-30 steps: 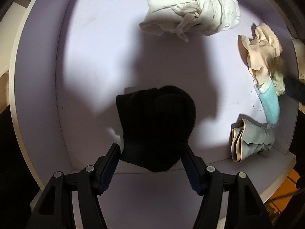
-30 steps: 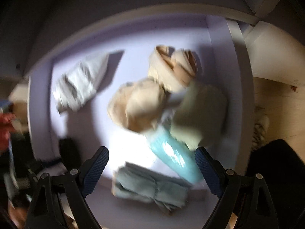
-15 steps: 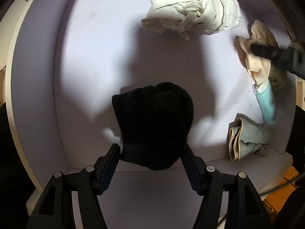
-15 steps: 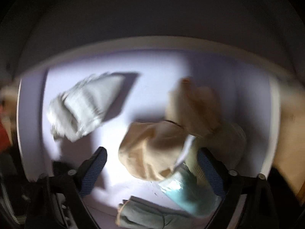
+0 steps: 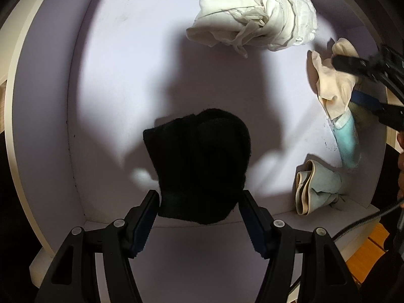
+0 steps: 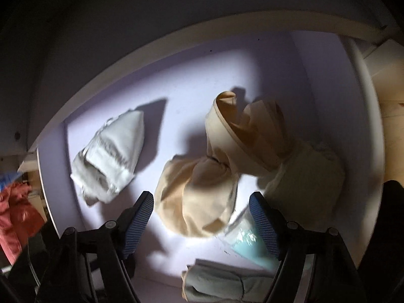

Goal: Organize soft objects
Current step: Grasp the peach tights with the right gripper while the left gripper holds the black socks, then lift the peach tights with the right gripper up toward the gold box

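My left gripper [image 5: 199, 209] is shut on a black knit cloth [image 5: 199, 161] and holds it over the floor of a pale lilac shelf compartment [image 5: 121, 80]. A white bundled cloth [image 5: 255, 15] lies at the back. My right gripper [image 6: 202, 209] is open, its jaws on either side of a peach cloth [image 6: 194, 197]; it shows in the left wrist view [image 5: 353, 83] reaching in from the right over the peach cloth [image 5: 330, 85]. A light blue cloth [image 6: 245, 237], a cream cloth [image 6: 310, 176] and a folded grey-green cloth [image 6: 222, 285] lie close by.
The compartment's side walls [image 5: 43, 101] and its front edge [image 5: 192, 247] bound the space. The white cloth lies to the left in the right wrist view [image 6: 111, 159]. A red cloth [image 6: 12, 214] lies outside the shelf at far left. A cable [image 5: 361, 224] hangs at the right.
My right gripper has moved into the compartment and down around the peach cloth, still open. My left gripper holds the black cloth almost still.
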Tool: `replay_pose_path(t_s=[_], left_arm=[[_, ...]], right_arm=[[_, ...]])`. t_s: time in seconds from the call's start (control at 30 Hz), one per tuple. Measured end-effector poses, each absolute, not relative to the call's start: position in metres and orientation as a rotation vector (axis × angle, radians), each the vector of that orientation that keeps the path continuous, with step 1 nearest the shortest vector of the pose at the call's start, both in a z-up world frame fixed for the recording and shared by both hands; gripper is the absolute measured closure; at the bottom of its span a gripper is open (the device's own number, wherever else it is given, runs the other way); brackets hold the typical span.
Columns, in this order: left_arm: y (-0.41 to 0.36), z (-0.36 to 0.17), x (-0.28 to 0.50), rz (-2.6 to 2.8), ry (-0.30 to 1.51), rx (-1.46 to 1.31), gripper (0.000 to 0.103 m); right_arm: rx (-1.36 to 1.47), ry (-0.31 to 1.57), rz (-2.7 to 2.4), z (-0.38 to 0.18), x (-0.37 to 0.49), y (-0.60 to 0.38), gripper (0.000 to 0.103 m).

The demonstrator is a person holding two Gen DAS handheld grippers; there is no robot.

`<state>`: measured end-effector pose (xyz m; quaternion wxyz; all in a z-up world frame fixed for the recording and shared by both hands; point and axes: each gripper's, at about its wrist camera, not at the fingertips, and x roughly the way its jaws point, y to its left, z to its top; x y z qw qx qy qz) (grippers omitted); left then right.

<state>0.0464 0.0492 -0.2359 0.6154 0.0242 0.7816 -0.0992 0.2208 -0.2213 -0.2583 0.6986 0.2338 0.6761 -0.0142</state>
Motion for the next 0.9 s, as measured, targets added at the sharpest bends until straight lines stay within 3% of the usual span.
replay_pose_path(t_s=[0.23, 0.33, 0.5, 0.6, 0.63, 0.8, 0.9], left_arm=[[0.062, -0.238, 0.047, -0.205, 1.812, 0.013, 0.037], [0.063, -0.237, 0.047, -0.203, 1.809, 0.011, 0.037], [0.058, -0.239, 0.052, -0.207, 1.807, 0.032, 0.037], [0.056, -0.239, 0.053, -0.202, 1.807, 0.035, 0.037], [0.057, -0.238, 0.053, -0.203, 1.805, 0.036, 0.037], [0.054, -0.238, 0.05, -0.198, 1.798, 0.028, 0.037], [0.054, -0.239, 0.049, -0.193, 1.798, 0.028, 0.037]], right_arm=[[0.357, 1.554, 0.017, -0.271, 0.252, -0.191, 0.056], [0.271, 1.594, 0.085, -0.269, 0.243, -0.178, 0.063], [0.325, 1.636, 0.134, -0.271, 0.233, -0.178, 0.06], [0.408, 1.585, 0.11, -0.266, 0.239, -0.187, 0.034], [0.421, 1.569, 0.098, -0.262, 0.247, -0.192, 0.032], [0.417, 1.557, 0.087, -0.261, 0.258, -0.189, 0.032], [0.389, 1.579, 0.079, -0.274, 0.264, -0.177, 0.039]])
